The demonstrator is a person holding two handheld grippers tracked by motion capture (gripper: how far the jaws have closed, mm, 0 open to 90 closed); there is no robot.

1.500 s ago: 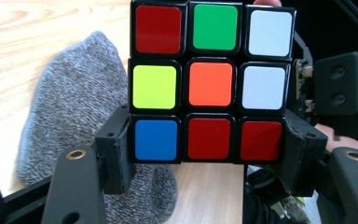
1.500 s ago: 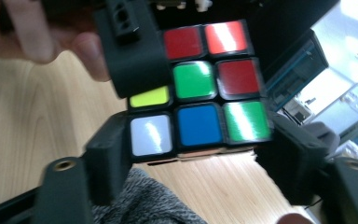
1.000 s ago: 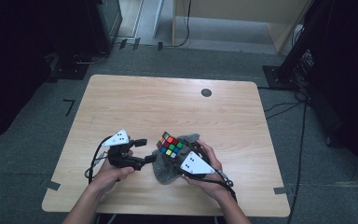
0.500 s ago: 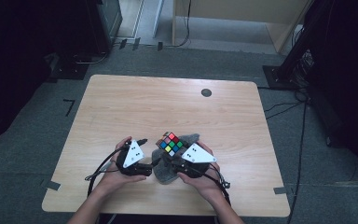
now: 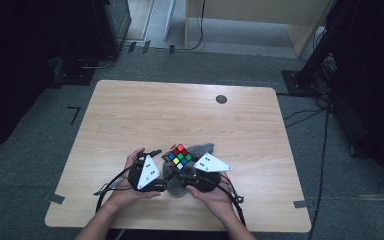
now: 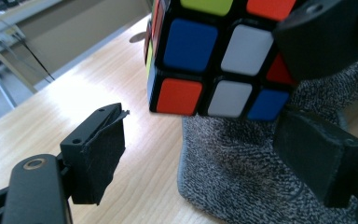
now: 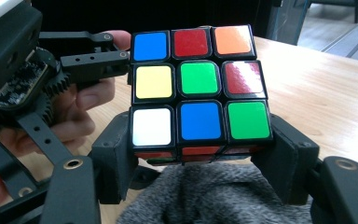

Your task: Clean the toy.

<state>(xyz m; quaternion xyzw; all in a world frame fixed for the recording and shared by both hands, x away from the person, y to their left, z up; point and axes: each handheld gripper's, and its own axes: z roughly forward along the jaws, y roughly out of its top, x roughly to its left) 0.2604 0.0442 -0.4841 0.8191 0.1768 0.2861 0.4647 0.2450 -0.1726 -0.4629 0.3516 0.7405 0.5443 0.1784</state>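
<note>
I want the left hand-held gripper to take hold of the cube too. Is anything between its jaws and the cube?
Nothing visible. The left hand-held gripper is open beside the cube, with bare table between them. The right hand-held gripper grips the cube's lower layer, above the grey cloth.

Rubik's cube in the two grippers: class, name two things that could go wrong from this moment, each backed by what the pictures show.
1. The right gripper clamps only the bottom layer of the Rubik's cube, so a hard twist might lever it out.
2. The left gripper is open close beside the cube; closing off-centre could knock it onto the grey cloth or the table.
</note>
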